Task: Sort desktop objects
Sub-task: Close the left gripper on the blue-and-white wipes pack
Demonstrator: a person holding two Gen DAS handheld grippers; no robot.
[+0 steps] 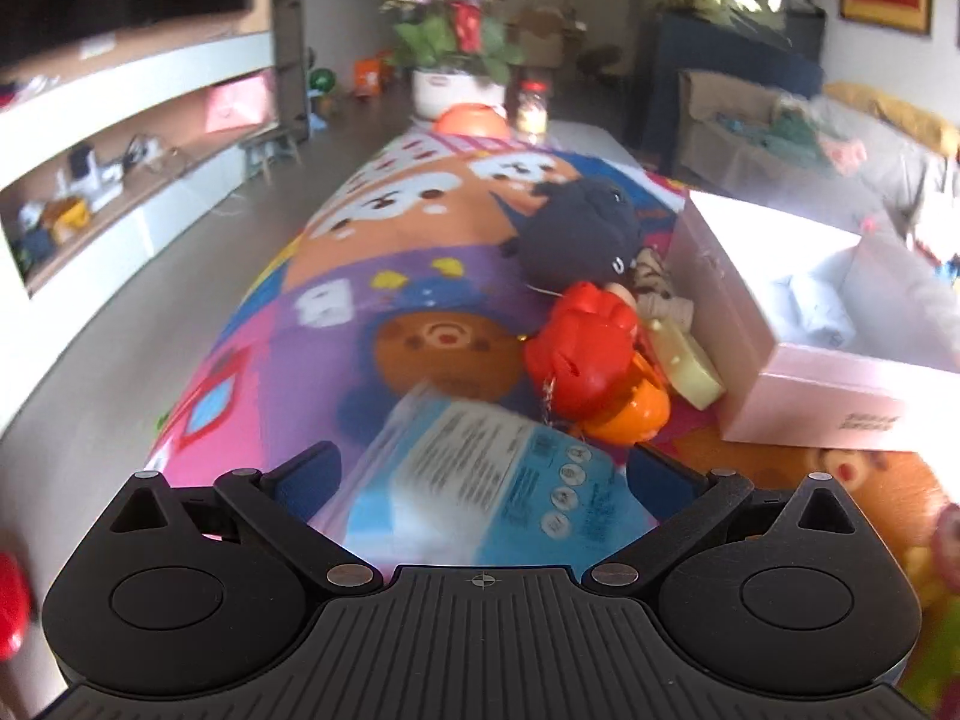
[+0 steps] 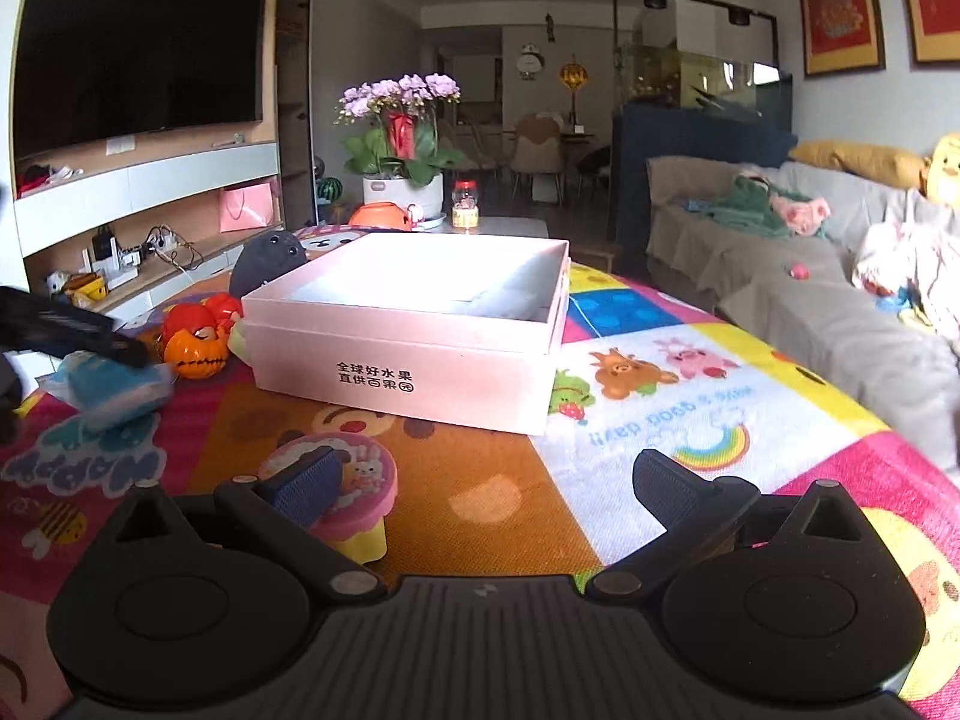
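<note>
One big surface (image 2: 492, 480) fills both views, and it has a bright cartoon mat (image 1: 420, 276) spread over it. One pink box (image 2: 408, 360) sits in the middle of it with its top open. It has black writing on its front wall.

One pot of purple flowers (image 2: 399, 138) stands at the far end of the surface, and one small jar (image 2: 465, 204) stands beside it.

One black plush toy (image 1: 579, 228) lies just beside the left side of the box. Near it is one red toy (image 1: 579, 342) and one orange pumpkin toy (image 2: 192, 351) with a jagged mouth. They are touching each other in a small heap. One pale yellow thing (image 1: 690, 360) lies between that heap and the box.

One blue and white tissue pack (image 1: 480, 486) sits between the jaws of the left gripper (image 1: 483, 480). The jaws are closed on its two sides. In the right wrist view the pack (image 2: 114, 387) is left of the box, close to the pumpkin toy, with a dark finger of the left gripper on top of it.

One round pink toy (image 2: 354, 486) with a bunny on top and a yellow base stands close in front of the right gripper (image 2: 486, 486). It is by the left finger, partly behind it, not in the gap. The right jaws are spread wide and hold nothing. Bare mat shows between them, and the box is farther ahead.
</note>
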